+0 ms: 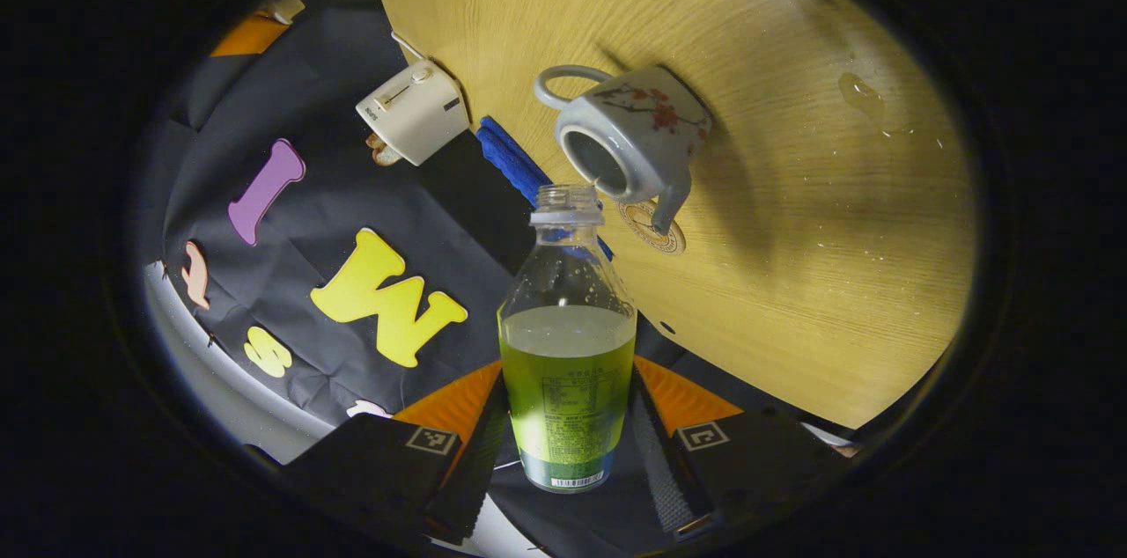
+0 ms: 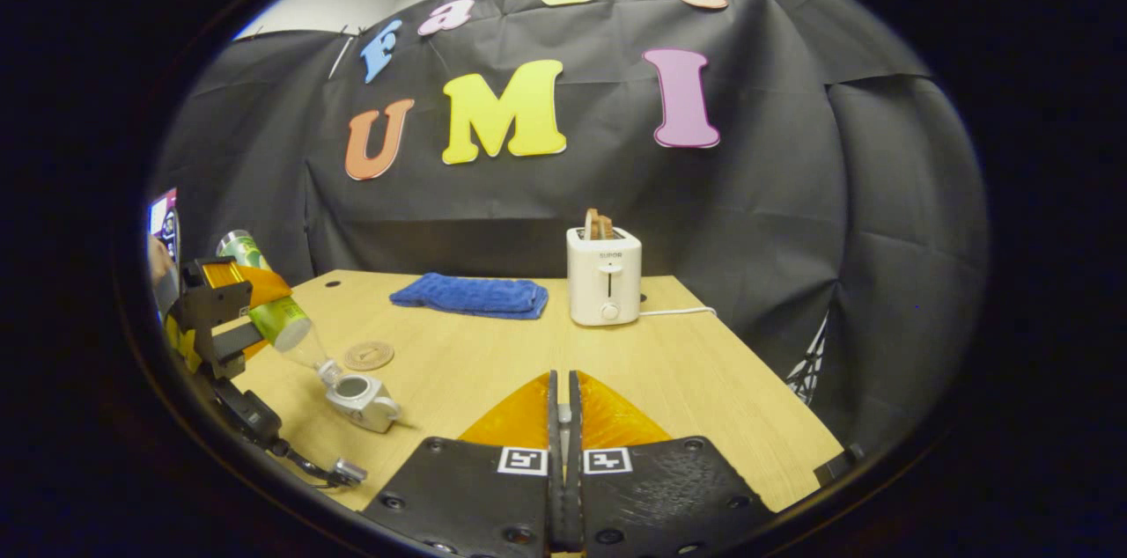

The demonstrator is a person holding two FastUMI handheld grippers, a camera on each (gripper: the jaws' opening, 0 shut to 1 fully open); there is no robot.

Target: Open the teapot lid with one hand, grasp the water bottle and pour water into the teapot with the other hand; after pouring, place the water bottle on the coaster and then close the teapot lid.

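A clear plastic bottle [image 1: 568,364] of green liquid, cap off, sits between the fingers of my left gripper [image 1: 568,417], which is shut on its lower body. It is tilted, with its mouth just at the open top of the grey flowered teapot [image 1: 634,135]. No lid is on the teapot. A round coaster [image 1: 656,232] lies on the table by the spout. In the right gripper view the left gripper [image 2: 242,312] holds the bottle [image 2: 277,316] slanted down to the teapot [image 2: 361,400], with the coaster [image 2: 368,356] just behind. My right gripper [image 2: 563,404] is shut above the table's front.
A white toaster [image 2: 604,276] with bread in it stands at the back of the wooden table [image 2: 704,382], its cord trailing right. A folded blue cloth [image 2: 471,294] lies to its left. Water drops [image 1: 867,96] mark the tabletop beyond the teapot.
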